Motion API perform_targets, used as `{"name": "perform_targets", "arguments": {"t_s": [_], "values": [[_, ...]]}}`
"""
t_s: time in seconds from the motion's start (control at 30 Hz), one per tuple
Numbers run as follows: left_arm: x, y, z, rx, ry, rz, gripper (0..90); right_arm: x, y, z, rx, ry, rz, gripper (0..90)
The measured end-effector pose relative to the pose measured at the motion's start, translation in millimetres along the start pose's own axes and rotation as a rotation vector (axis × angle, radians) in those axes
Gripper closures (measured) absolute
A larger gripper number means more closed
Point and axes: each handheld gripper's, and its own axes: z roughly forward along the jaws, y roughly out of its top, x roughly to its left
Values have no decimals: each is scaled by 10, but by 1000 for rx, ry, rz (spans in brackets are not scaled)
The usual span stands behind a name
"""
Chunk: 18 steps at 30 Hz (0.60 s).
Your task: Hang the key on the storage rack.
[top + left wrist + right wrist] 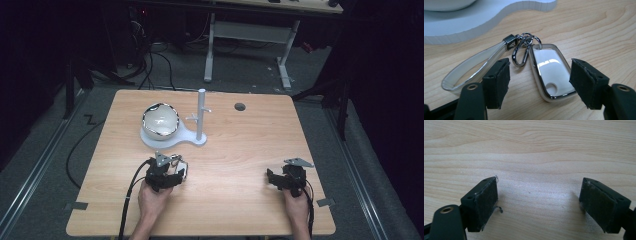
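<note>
The key fob lay flat on the wooden table, near its front left part, and I saw it between the jaws of my left gripper. It was a glossy white, rounded rectangle with a chrome rim and a small notch at its near end. A cluster of metal rings and a clip joined it to a pale strap loop with a shiny edge, which lay to the left, passing behind the left pad. The pads were black and felt-like; they stood apart, not pressing the fob.

Just beyond sat a white stand with a curved, stepped foam-like edge, holding a shiny, mirror-like ball and a thin upright post with short pegs. A small dark hole marked the far side of the table.

My right gripper rested well apart at the front right, its fuzzy jaws wide open over bare wood grain.
</note>
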Motion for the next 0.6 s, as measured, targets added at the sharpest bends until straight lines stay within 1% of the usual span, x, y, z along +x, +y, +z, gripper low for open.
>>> {"name": "perform_targets", "arguments": {"t_s": [0.13,0.2,0.27,0.4,0.53,0.57,0.6], "values": [[-44,9,41,13,3,-2,291,-1,0,0,0,0,-1,154],[-51,11,59,20,6,-7,266,0,0,0,0,0,0,154],[-63,9,73,20,4,-15,260,0,0,0,0,0,0,154],[-82,3,104,33,11,-9,260,-2,0,0,0,0,-1,154],[-66,-11,139,56,40,-6,274,0,0,0,0,0,0,154],[-62,-18,139,50,49,-3,297,-2,0,0,0,0,-1,154],[-59,-18,137,50,52,-3,297,-2,0,0,0,0,-1,154]]}}
